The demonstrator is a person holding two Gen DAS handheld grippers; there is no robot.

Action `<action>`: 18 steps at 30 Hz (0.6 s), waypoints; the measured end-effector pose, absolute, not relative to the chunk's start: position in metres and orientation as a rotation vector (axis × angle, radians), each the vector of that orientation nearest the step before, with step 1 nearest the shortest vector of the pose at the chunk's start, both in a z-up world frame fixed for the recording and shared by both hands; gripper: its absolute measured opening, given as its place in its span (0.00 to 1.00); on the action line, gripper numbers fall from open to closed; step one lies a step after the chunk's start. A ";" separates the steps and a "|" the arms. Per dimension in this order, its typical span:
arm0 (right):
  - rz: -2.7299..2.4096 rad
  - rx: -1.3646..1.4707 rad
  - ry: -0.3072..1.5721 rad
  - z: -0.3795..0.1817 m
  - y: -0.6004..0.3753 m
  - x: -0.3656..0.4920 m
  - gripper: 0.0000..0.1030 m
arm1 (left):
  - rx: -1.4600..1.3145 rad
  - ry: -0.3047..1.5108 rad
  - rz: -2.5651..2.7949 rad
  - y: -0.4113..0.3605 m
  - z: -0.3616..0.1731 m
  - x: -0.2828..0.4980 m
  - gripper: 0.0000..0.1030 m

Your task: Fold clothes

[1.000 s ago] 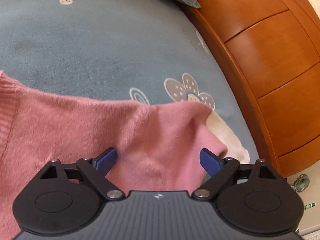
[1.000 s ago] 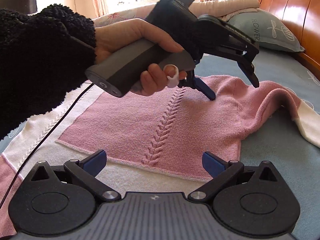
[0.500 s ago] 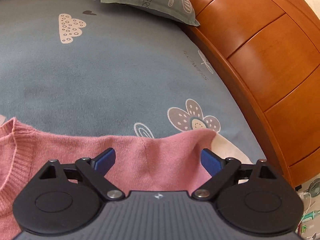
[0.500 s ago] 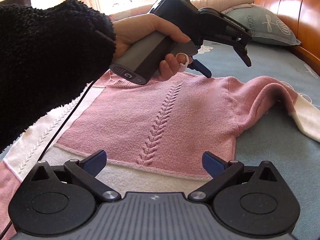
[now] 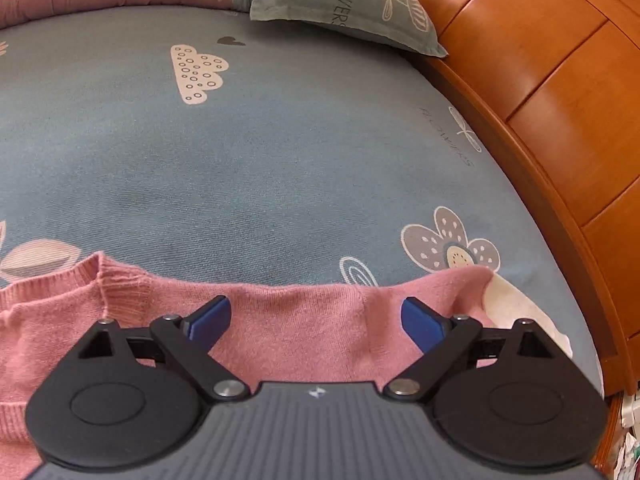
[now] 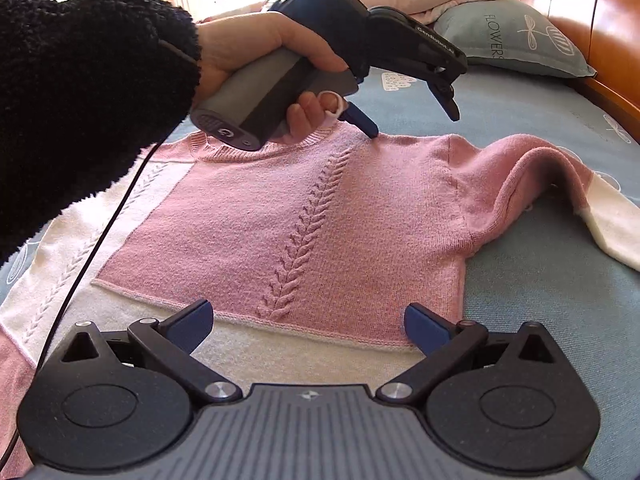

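1. A black fleece sleeve (image 6: 80,92) is seen at the left, its hand (image 6: 260,52) gripping the left tool (image 6: 412,118).
2. The left tool is held spread above the shoulder of the pink and white sweater (image 6: 312,216), nothing pinched.
3. The sweater is laid flat on the blue bed sheet (image 5: 280,152).
4. The right tool (image 6: 308,326) is kept spread over the hem.
5. The wooden headboard (image 5: 560,100) is seen rightmost.

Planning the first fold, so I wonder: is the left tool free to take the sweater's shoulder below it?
Probably yes. The left tool hangs open just above the shoulder of the pink sweater, and nothing lies between its fingers and the knit.
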State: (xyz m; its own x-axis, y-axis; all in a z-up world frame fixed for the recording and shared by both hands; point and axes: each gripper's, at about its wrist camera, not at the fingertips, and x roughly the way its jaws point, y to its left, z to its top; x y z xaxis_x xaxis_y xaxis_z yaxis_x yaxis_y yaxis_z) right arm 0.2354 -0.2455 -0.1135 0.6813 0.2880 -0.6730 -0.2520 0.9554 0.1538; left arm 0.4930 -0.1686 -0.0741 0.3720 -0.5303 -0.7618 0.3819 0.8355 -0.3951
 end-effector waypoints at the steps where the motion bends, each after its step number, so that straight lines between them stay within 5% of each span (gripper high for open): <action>1: 0.304 0.051 0.764 -0.114 -0.245 0.235 1.00 | -0.170 1.044 -0.587 -0.159 -0.069 0.486 0.89; 12: 0.295 0.044 0.779 -0.120 -0.240 0.239 1.00 | -0.251 1.180 -0.447 -0.051 -0.093 0.413 0.90; 18: 0.288 0.029 0.780 -0.125 -0.237 0.242 1.00 | -0.235 1.065 -0.354 -0.038 -0.103 0.433 0.90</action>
